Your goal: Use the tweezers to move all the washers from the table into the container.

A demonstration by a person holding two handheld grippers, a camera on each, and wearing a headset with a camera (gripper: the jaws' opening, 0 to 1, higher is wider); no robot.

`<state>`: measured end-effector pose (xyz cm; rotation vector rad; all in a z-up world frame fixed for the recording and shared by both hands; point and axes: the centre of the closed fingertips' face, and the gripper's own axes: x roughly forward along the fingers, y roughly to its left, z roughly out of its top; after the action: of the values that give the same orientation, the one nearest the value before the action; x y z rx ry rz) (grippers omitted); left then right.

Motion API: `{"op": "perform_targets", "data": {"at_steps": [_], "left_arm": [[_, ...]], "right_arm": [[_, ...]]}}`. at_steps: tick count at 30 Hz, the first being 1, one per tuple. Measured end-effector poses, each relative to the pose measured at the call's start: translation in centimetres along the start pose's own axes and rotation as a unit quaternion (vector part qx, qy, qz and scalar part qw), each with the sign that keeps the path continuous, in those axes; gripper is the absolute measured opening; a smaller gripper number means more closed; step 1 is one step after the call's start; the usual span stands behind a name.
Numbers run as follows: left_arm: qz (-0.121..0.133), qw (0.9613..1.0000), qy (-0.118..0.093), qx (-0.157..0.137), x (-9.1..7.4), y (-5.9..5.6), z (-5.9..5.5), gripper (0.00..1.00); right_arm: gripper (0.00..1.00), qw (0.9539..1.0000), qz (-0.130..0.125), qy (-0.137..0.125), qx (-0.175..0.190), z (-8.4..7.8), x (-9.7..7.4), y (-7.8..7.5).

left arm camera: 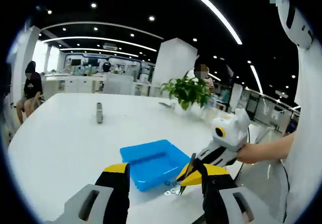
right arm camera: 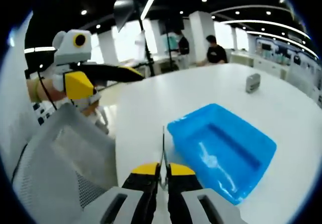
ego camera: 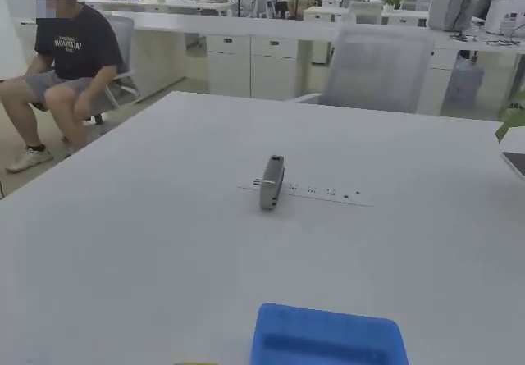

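Clenched on thin dark tweezers [right arm camera: 163, 143], the right claw [right arm camera: 162, 169] is nearer than the released left claw [left arm camera: 165, 169] to the small silver washers [left arm camera: 171, 189], lying on the white tabletop [left arm camera: 60, 143] at six o'clock of the shallow blue plastic container [left arm camera: 151, 159], just beside the tweezers' down-pointing tips.

Bright ceiling strips [left arm camera: 211, 12] at 1 o'clock, soft glare on the blue container [right arm camera: 209, 158], head view hazy, fisheye edges bowed.

We log a shallow blue container [left arm camera: 151, 161] lying flat on the table [left arm camera: 60, 143]. Small metal washers [left arm camera: 171, 188] lie just beside its edge, and thin dark tweezers [left arm camera: 191, 164] slant down above them.
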<state>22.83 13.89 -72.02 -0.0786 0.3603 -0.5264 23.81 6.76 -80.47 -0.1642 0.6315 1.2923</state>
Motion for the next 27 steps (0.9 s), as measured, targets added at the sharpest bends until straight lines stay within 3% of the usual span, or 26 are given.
{"op": "perform_targets", "data": {"at_steps": [3, 6, 8, 11, 17, 22, 27], "left_arm": [[0.041, 0.9986, -0.014, 0.03, -0.4, 0.9, 0.1, 0.66], [0.075, 0.9964, -0.02, 0.034, -0.5, 2.0, -0.1, 0.71], [0.099, 0.9938, -0.041, 0.028, -0.7, 2.6, 0.2, 0.76], [0.122, 0.9912, -0.039, 0.032, -0.7, 3.2, -0.5, 0.83], [0.128, 0.9899, -0.035, 0.05, -0.4, 3.5, -0.8, 0.86], [0.124, 0.99, -0.039, 0.056, -0.3, 3.3, -0.7, 0.88], [0.117, 0.9913, -0.044, 0.041, -0.2, 3.2, -0.6, 0.88]], "right_arm": [[0.03, 0.9991, -0.004, -0.027, 0.031, 1.0, -0.9, -0.5], [0.03, 0.9984, -0.012, -0.039, 0.04, 1.8, -2.1, -1.1], [0.03, 0.9968, -0.025, -0.055, 0.052, 2.7, -3.2, -1.9], [0.03, 0.9944, -0.034, -0.074, 0.066, 3.8, -4.3, -2.8], [0.03, 0.9886, -0.074, -0.098, 0.088, 5.4, -6.0, -6.1], [0.03, 0.9883, -0.096, -0.087, 0.081, 5.5, -5.5, -8.0], [0.03, 0.9871, -0.113, -0.075, 0.085, 5.1, -4.7, -9.5]]}}
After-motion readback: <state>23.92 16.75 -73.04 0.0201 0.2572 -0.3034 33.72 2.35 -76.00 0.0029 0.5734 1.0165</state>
